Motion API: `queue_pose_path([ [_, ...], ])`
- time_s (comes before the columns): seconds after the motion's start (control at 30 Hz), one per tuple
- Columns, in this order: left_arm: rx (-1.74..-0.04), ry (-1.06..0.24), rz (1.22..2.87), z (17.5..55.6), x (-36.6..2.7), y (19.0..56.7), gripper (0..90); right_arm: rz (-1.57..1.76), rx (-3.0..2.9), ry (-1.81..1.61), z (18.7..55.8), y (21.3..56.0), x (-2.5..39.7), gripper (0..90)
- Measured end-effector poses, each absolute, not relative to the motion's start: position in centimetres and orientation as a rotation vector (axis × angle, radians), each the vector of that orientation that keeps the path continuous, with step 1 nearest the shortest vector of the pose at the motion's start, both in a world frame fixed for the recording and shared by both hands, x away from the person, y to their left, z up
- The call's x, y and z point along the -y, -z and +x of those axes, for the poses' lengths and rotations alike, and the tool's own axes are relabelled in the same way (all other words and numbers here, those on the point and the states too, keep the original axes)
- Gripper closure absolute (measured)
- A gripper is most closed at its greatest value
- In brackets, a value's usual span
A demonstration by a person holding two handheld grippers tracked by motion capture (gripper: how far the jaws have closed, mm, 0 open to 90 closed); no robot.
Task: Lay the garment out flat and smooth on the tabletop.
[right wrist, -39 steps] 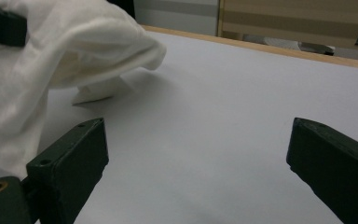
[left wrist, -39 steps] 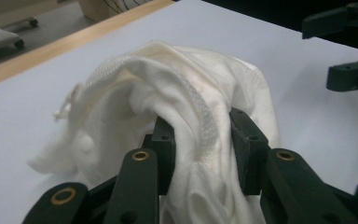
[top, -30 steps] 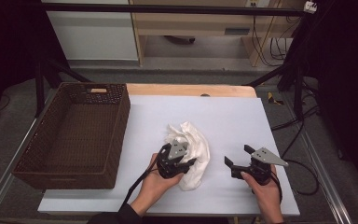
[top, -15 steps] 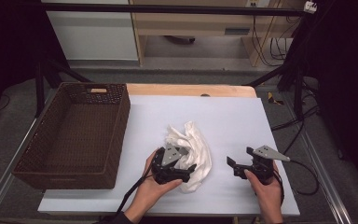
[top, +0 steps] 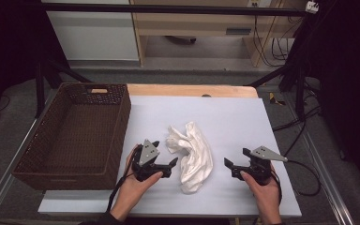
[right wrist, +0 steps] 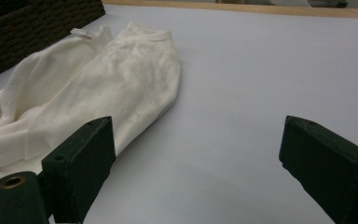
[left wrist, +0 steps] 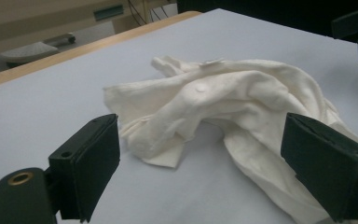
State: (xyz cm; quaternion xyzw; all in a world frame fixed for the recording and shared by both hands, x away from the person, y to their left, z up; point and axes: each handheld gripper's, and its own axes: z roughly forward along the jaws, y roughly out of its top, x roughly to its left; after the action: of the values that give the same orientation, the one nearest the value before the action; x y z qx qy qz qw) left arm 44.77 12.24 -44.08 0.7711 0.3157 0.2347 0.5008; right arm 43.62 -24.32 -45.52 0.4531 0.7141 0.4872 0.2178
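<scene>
A crumpled white cloth garment (top: pixel 191 154) is lying mid-table on the pale sheet (top: pixel 225 117), unheld. You are resting your left gripper (top: pixel 165 161) at its nine o'clock, jaws spread wide and aimed at the folds, likely lining up a grab. Your right gripper (top: pixel 234 168) is sitting at three o'clock, jaws also gaping and empty. The wicker basket (top: pixel 75 136) is waiting farther toward nine o'clock.

Dim room — pale cabinet (top: pixel 93 35) behind.

The pale blue-grey flat surface (top: pixel 225 117) with a wooden far edge carries a crumpled white cloth garment (top: pixel 192 154) mid-front and a dark brown woven wicker basket (top: pixel 82 136) at its left.
</scene>
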Motion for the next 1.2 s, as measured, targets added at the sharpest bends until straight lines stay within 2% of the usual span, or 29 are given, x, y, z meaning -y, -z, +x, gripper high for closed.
queue_pose_path([
  [0.17,-0.808,-0.527,1.842,45.0,-13.7,44.9,8.5,1.196,-2.045,-1.315,43.9,45.3,22.6,17.0],
  [0.33,-0.817,-0.552,1.831,45.0,-14.5,44.8,6.8,1.142,-2.080,-1.347,44.2,44.9,21.0,15.6],
  [0.47,-0.825,-0.543,1.809,44.9,-14.7,44.9,6.8,1.096,-2.116,-1.347,44.1,44.4,20.1,19.0],
  [0.77,-0.812,-0.552,1.808,44.5,-14.9,45.4,7.2,1.056,-2.186,-1.362,43.9,42.6,18.0,40.0],
  [1.0,-0.819,-0.561,1.802,44.5,-15.2,45.6,8.8,1.010,-2.262,-1.292,45.6,41.9,14.7,54.6],
  [1.17,-0.823,-0.553,1.801,44.4,-15.3,45.7,9.0,1.028,-2.299,-1.254,46.7,41.5,13.1,60.8],
  [1.2,-0.822,-0.551,1.804,44.4,-15.3,45.8,9.0,1.038,-2.310,-1.246,46.9,41.6,13.0,64.8],
])
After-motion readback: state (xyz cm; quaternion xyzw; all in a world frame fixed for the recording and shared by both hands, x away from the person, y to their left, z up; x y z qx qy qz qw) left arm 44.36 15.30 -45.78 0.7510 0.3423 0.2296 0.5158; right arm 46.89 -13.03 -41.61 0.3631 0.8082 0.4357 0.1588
